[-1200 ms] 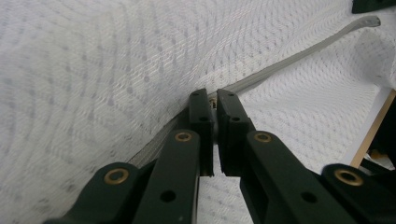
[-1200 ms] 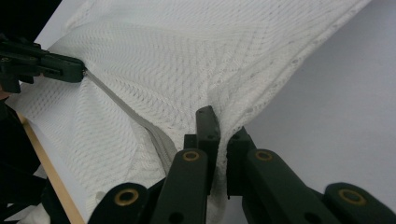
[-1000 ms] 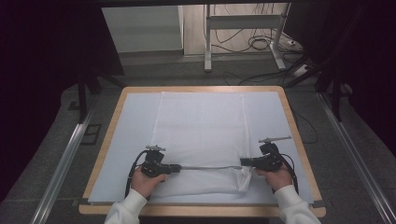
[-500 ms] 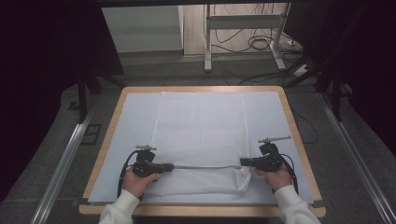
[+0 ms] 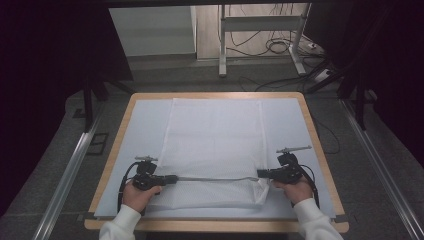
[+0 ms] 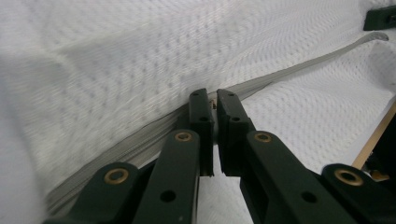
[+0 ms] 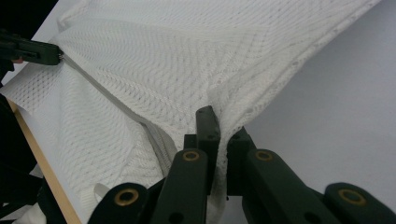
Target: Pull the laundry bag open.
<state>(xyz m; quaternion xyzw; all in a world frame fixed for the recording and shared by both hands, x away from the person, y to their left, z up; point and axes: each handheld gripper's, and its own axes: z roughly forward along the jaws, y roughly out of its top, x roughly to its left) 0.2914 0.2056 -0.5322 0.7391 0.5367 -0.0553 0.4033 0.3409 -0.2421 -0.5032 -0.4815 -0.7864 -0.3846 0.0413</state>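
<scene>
left hand (image 5: 136,192): near left edge of table, wraps the left gripper, which points right along the cloth
left gripper (image 5: 172,178): jaws clamped tight on the zipper pull (image 6: 214,103); seen close in the left gripper view (image 6: 214,100), the pads meet with the small metal tab between them
zipper (image 5: 215,178): grey line running straight from the left gripper tips across to the right gripper tips; taut, level with the near table edge; in the left gripper view it runs away from the jaws toward upper right
mesh bag (image 5: 215,145): white net fabric, flat on the pale blue mat (image 5: 145,120); most of it lies beyond both grippers, a narrow strip sits on the near side of the zipper, between the two hands
right gripper (image 5: 261,174): jaws pinched on the bag's fabric at the right end of the zipper; the right gripper view (image 7: 219,122) shows mesh bunched and pulled up between the pads
right hand (image 5: 295,189): near right edge of table, gripper points left, facing the other one
table (image 5: 320,145): wooden rim shows around the mat, just outside each hand
</scene>
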